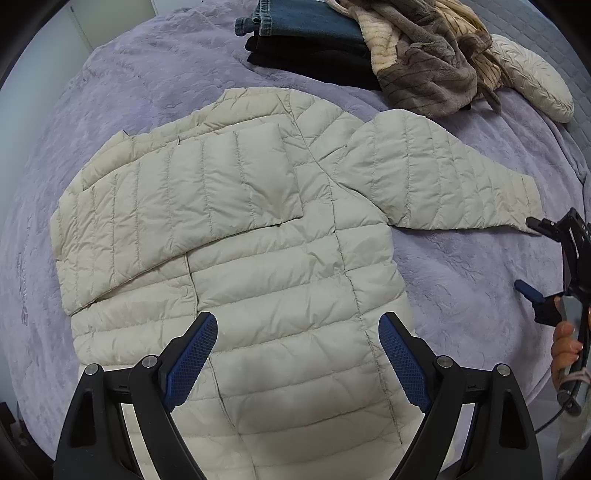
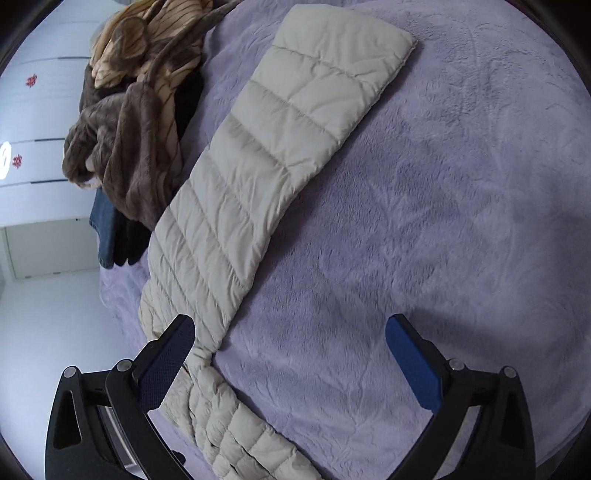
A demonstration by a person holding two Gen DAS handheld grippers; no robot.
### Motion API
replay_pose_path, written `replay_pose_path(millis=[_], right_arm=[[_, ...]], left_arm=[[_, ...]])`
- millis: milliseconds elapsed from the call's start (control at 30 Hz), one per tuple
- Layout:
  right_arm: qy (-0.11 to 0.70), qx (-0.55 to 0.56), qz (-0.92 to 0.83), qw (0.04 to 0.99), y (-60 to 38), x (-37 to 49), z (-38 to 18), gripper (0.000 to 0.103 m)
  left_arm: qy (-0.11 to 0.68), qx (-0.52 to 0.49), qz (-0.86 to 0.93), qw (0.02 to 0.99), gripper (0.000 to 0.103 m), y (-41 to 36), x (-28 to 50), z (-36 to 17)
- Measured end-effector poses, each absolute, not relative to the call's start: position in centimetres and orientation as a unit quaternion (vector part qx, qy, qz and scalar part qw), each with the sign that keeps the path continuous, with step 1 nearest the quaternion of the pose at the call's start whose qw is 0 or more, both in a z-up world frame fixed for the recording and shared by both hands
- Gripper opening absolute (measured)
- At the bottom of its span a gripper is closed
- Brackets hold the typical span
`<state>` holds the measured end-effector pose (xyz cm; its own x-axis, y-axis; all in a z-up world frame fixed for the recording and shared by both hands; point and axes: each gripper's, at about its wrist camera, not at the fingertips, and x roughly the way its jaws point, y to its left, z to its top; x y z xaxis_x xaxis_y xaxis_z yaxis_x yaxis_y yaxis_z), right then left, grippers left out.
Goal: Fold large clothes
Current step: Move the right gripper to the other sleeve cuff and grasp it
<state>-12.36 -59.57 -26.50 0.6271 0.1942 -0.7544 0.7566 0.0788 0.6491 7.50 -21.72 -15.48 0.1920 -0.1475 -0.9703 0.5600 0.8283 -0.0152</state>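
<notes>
A cream quilted puffer jacket (image 1: 258, 258) lies flat on the purple blanket (image 1: 461, 266). Its left sleeve (image 1: 177, 206) is folded across the chest. Its right sleeve (image 1: 443, 177) stretches out to the right; it also shows in the right wrist view (image 2: 258, 177). My left gripper (image 1: 297, 363) is open and empty, hovering over the jacket's lower body. My right gripper (image 2: 290, 365) is open and empty, above the blanket beside the sleeve's armpit end. It appears at the right edge of the left wrist view (image 1: 535, 258), near the sleeve cuff.
A pile of clothes sits at the far side of the bed: folded jeans (image 1: 306, 20), a black garment (image 1: 314, 59) and a brown and cream fleece (image 1: 424, 62). A white quilted pillow (image 1: 532, 85) lies beside the pile. White drawers (image 2: 40, 147) stand beyond the bed.
</notes>
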Motion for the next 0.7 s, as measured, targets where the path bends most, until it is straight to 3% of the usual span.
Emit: replay_pose_path(millis=[600, 700], right_arm=[[0.192, 0.776, -0.157, 0.58, -66.2, -8.5, -31.0, 0.102], [0.183, 0.785, -0.155, 0.571, -66.4, -8.7, -31.2, 0.082]], left_arm=[[0.603, 0.182, -0.222, 0.744, 0.089, -22.7, 7.9, -17.6], [0.602, 0.178, -0.22, 0.746, 0.089, -22.4, 8.2, -17.6]])
